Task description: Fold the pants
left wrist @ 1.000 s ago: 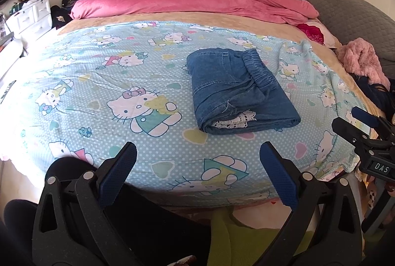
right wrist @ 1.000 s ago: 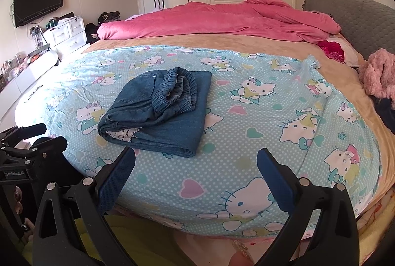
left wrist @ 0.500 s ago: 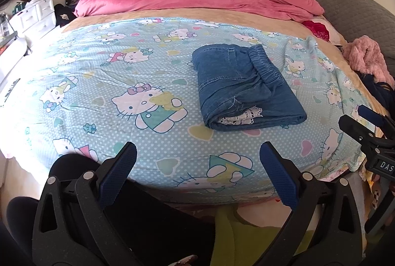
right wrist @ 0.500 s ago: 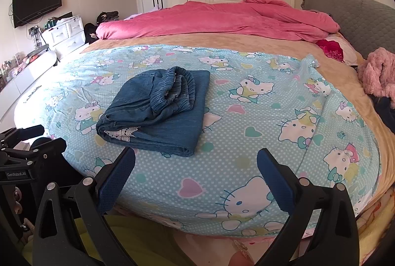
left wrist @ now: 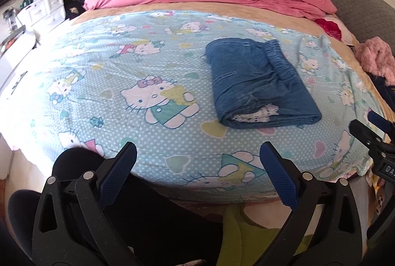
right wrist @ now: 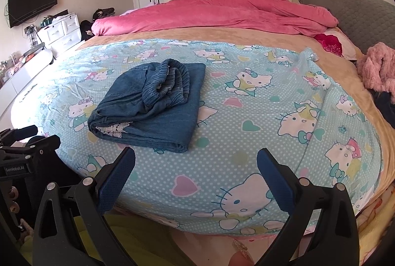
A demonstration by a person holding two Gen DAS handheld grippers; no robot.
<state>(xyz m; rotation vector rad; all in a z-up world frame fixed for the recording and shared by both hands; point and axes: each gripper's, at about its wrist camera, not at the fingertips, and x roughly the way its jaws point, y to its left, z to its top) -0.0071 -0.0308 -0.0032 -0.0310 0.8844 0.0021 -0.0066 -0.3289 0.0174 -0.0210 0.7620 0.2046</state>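
Folded denim pants are being faced lengthwise from the bed's edge by the wide-open, empty left gripper and right gripper, neither clearly nearer.

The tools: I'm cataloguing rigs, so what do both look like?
Both match: the left tool and right tool have black frames with triangular cutouts, silver rivets and textured blue pads. White lettering marks each body where it appears in the other camera.

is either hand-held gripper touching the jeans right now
No, the folded jeans lie alone on the bed sheet, with the right hand-held gripper and left hand-held gripper open, short of them.
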